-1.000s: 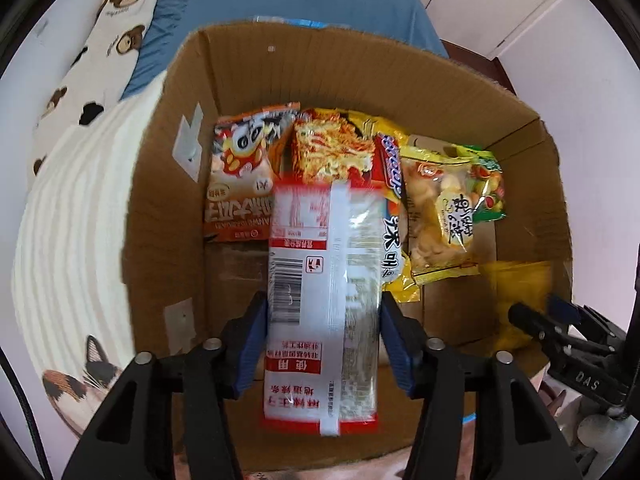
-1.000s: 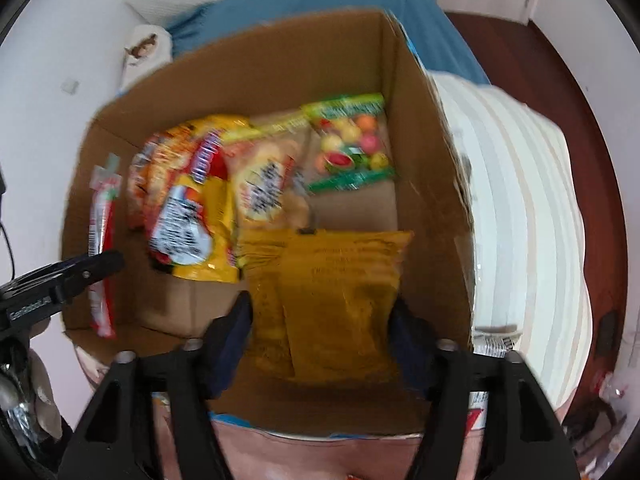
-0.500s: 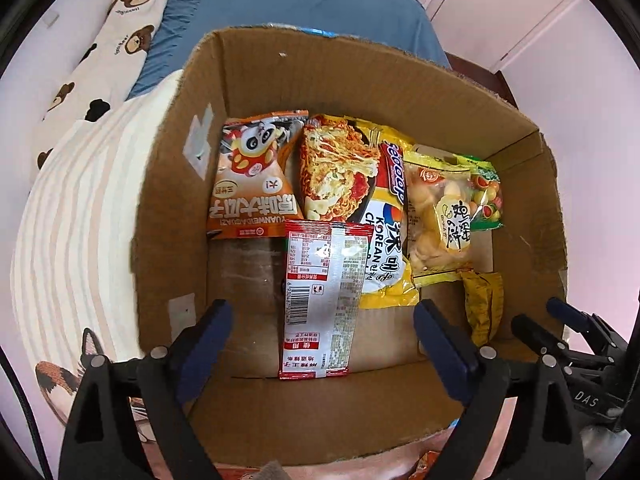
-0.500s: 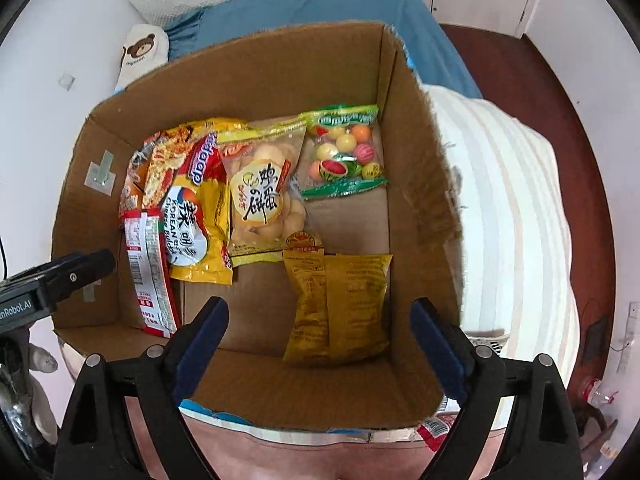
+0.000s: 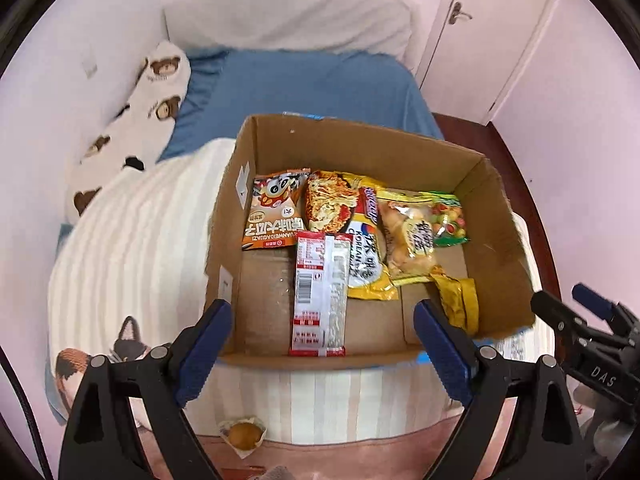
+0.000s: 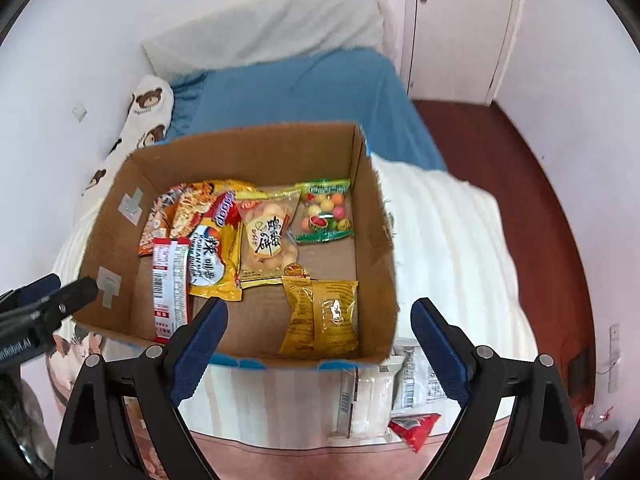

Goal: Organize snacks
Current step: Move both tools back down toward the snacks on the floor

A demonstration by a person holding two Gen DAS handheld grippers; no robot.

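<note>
Hovering above the cardboard box (image 5: 500, 240), left gripper (image 5: 322, 344) and right gripper (image 6: 318, 340) gape empty (snacks inside).

Both wrist cameras look steeply down from the near side, sharing the cardboard box (image 5: 360, 148) (image 6: 248, 148).

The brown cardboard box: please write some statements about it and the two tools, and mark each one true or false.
1. The red and white long packet lies inside the brown cardboard box. True.
2. The left tool grips that packet. False: its jaws have just opened and hold nothing.
3. The dark yellow foil packet lies in the box near its right wall. True.
4. The right tool is shut on the yellow packet. False: it is open and empty.
5. The green bag of round coloured candies lies outside the box. False: it is inside, at the back.
</note>
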